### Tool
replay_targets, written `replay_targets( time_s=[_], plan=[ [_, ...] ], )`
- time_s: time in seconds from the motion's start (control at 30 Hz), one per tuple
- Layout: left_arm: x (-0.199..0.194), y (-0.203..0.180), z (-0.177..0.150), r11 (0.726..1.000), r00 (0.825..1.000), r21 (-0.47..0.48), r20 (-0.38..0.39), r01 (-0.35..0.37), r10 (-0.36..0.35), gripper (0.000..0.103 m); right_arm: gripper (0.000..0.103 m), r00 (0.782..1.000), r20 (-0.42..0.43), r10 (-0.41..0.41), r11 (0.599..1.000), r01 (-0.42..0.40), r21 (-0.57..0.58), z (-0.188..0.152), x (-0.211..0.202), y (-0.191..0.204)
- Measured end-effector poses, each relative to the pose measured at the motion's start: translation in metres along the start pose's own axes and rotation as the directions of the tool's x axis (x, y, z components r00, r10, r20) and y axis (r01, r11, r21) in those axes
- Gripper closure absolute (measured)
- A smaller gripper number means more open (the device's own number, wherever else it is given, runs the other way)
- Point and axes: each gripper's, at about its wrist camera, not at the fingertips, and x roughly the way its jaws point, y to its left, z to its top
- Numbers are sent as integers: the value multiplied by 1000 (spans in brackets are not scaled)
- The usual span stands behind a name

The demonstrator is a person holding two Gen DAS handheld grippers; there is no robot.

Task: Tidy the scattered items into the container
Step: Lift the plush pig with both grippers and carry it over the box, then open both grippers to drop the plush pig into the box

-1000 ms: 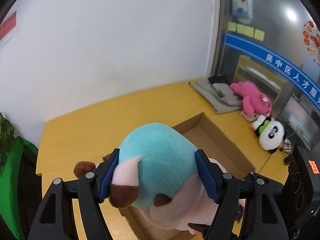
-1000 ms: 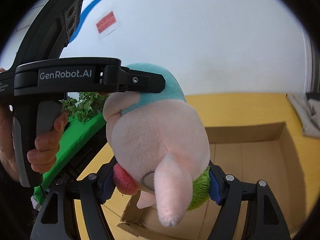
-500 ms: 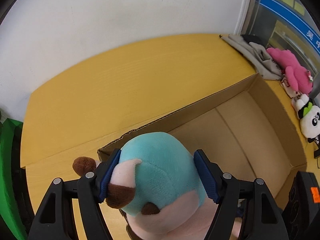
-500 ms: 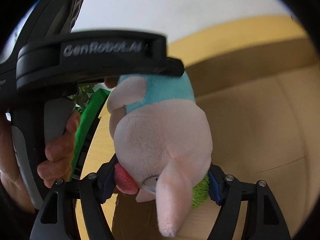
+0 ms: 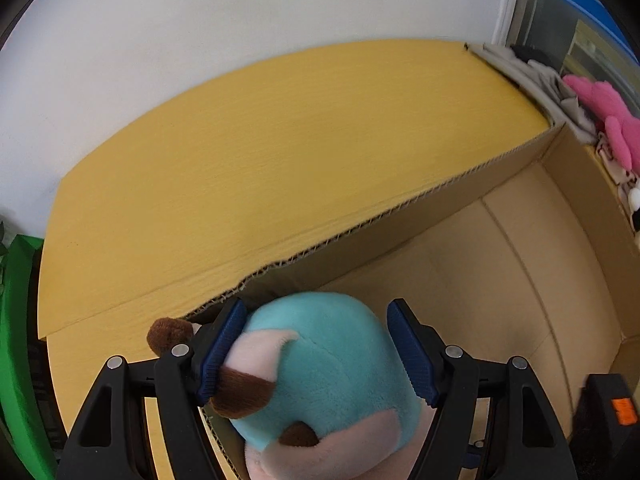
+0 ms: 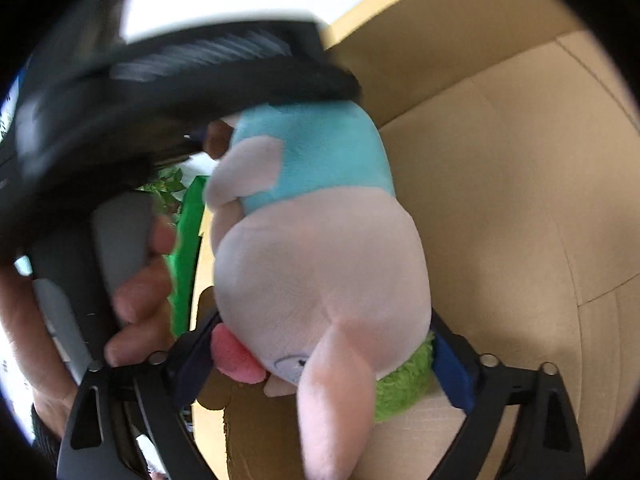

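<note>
A soft plush toy (image 5: 320, 376) with a blue top and a pale pink body hangs over the open cardboard box (image 5: 500, 280). The box sits on a yellow worktop (image 5: 280, 152) by a white wall.

The left gripper (image 5: 316, 354) holds the blue top of the toy. Its fingers (image 5: 222, 348) have dark blue pads, and both pads press into the plush, one on each side. A brown ear sticks out past the left pad.

The right gripper (image 6: 324, 360) is down at the other end of the toy (image 6: 320, 264), by its pink and green parts. Its fingers (image 6: 454, 372) have just been opening wider. The toy is between them. This view is blurry, so it is hard to be sure, but the pads seem to sit loose beside the toy and not squeeze it.

A hand (image 6: 140, 280) grips the handle of the left gripper, seen at the left of the right wrist view. There is a green thing behind it.

Beyond the far end of the box, a pink plush toy (image 5: 604, 116) lies on the worktop, next to some grey cloth (image 5: 536, 76).
</note>
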Motion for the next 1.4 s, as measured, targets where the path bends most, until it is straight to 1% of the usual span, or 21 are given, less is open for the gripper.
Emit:
replay_targets(
  time_s=[0.07,0.13,0.27,0.37,0.4,0.47,0.5,0.53,0.6,0.63,0.7,0.73,0.83,0.87,0.93,0.97,1.0,1.07,1.13,1.27,1.4],
  plan=[
    [-23,8,1,999,998,-43,54,19,-17,26,4,1000,-4,2,1000,-2,20,0,-3,-5],
    [-54,13,1,997,993,-81,114,10,0,25,4,1000,10,-7,1000,7,19,-1,-11,-6],
    [-120,10,-15,995,976,-96,217,15,7,19,4,1000,-1,7,1000,-7,-11,-13,-29,8],
    [-167,-3,-44,994,960,-102,279,27,2,16,4,1000,-6,17,997,-17,-80,-36,-59,15],
    [-180,-9,-57,994,955,-105,295,33,-1,15,4,1000,2,20,996,-20,-87,-15,-72,22],
    [-195,-26,-77,992,948,-114,317,49,-11,13,4,999,39,34,989,-28,-144,-33,-111,14],
    [-200,-34,-95,991,947,-121,321,62,-20,13,4,998,61,26,983,-15,-181,-19,-133,5],
    [-201,-44,-109,989,948,-127,318,78,-34,13,4,993,114,-11,968,39,-247,5,-168,7],
    [-194,-63,-143,983,955,-142,289,117,-72,13,4,974,206,-93,922,162,-351,-7,-221,-11],
    [-187,-69,-162,980,959,-148,267,136,-92,13,4,948,266,-175,870,275,-408,-12,-252,-23],
    [-168,-86,-189,974,966,-160,228,159,-120,13,4,914,298,-277,799,391,-456,-20,-273,-42],
    [-154,-93,-200,971,970,-172,204,167,-131,13,4,901,278,-333,779,429,-458,-18,-284,-62],
    [-124,-113,-211,957,971,-209,171,200,-166,14,5,893,195,-405,782,449,-432,-22,-285,-118],
    [-119,-118,-211,952,969,-217,167,214,-180,14,5,883,175,-436,773,467,-429,-25,-274,-126],
    [-110,-125,-213,950,970,-224,154,219,-188,14,6,850,154,-504,737,516,-437,-38,-240,-130],
    [-105,-129,-216,951,974,-229,139,208,-179,14,7,843,183,-505,719,529,-452,-44,-240,-130],
    [-100,-132,-218,951,977,-235,120,201,-177,14,7,844,183,-504,725,529,-441,-48,-242,-131],
    [-90,-136,-228,945,979,-259,89,201,-183,14,7,855,169,-491,747,513,-424,-55,-258,-138],
    [-82,-135,-236,941,981,-279,58,192,-183,18,7,854,166,-493,743,513,-430,-64,-265,-137],
    [-85,-139,-248,942,983,-280,62,184,-173,18,7,853,170,-493,741,514,-433,-71,-266,-130],
    [-92,-139,-251,945,987,-288,69,157,-143,18,7,874,155,-461,767,480,-426,-86,-273,-123]
  ],
)
